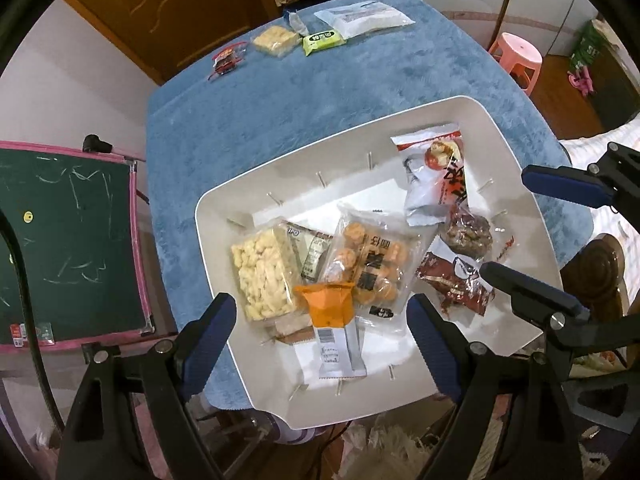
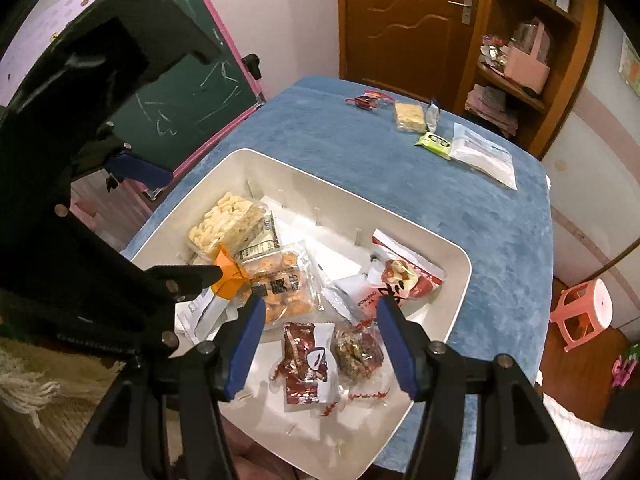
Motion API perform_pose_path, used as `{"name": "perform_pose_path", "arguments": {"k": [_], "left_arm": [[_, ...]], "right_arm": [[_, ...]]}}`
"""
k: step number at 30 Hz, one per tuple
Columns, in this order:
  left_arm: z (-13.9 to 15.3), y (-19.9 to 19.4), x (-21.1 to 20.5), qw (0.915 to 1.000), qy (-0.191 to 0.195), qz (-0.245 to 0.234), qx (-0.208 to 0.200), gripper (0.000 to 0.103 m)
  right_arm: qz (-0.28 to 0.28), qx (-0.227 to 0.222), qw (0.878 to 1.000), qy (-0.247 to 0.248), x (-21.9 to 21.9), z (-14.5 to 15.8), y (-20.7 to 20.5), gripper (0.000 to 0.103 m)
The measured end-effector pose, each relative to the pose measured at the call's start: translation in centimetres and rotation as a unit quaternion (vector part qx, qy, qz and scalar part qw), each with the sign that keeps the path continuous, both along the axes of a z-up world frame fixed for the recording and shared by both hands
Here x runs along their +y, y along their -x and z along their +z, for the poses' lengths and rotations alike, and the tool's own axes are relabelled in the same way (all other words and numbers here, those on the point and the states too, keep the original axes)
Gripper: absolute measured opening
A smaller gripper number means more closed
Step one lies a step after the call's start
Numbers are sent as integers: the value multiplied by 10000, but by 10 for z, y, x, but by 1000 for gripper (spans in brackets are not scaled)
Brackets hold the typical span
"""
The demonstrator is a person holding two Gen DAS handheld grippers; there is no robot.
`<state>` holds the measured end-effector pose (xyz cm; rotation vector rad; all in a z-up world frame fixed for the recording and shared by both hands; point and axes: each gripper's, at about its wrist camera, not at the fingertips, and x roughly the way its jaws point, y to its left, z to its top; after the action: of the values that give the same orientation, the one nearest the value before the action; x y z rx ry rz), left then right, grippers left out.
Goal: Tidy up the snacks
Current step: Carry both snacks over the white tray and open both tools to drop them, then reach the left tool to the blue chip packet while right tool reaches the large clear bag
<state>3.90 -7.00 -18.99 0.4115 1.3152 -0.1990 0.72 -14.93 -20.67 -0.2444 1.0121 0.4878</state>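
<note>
Most snacks (image 1: 360, 264) already lay in the white bin (image 1: 224, 208). Five packets (image 1: 320, 36) remained on the blue bench (image 1: 260, 120), well apart. Both the left claw (image 1: 320, 332) and right claw (image 2: 320, 328) hung released above the bin, holding nothing.

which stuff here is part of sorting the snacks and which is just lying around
Job: white bin; snack packets in it, such as the orange packet; loose snacks on the blue cloth, such as the green packet.
Lying about: chalkboard; pink stool; shelf clutter.
</note>
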Motion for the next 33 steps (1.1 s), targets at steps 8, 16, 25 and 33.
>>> {"name": "perform_pose_path", "arguments": {"k": [8,16,25,33], "left_arm": [[5,-7,1,9998,182,67,-21,86],[19,-22,0,9994,275,51,-204,86],[61,-69,-3,9954,408,-54,-860,86],[106,-126,-2,9876,577,-117,-1456,86]], "right_arm": [[-364,25,9993,-90,-14,3,-11,59],[-909,161,9949,-409,-37,9,-33,59],[-1357,173,9892,-523,-54,16,-64,59],[-1522,-87,9876,-363,-63,34,-101,59]]}}
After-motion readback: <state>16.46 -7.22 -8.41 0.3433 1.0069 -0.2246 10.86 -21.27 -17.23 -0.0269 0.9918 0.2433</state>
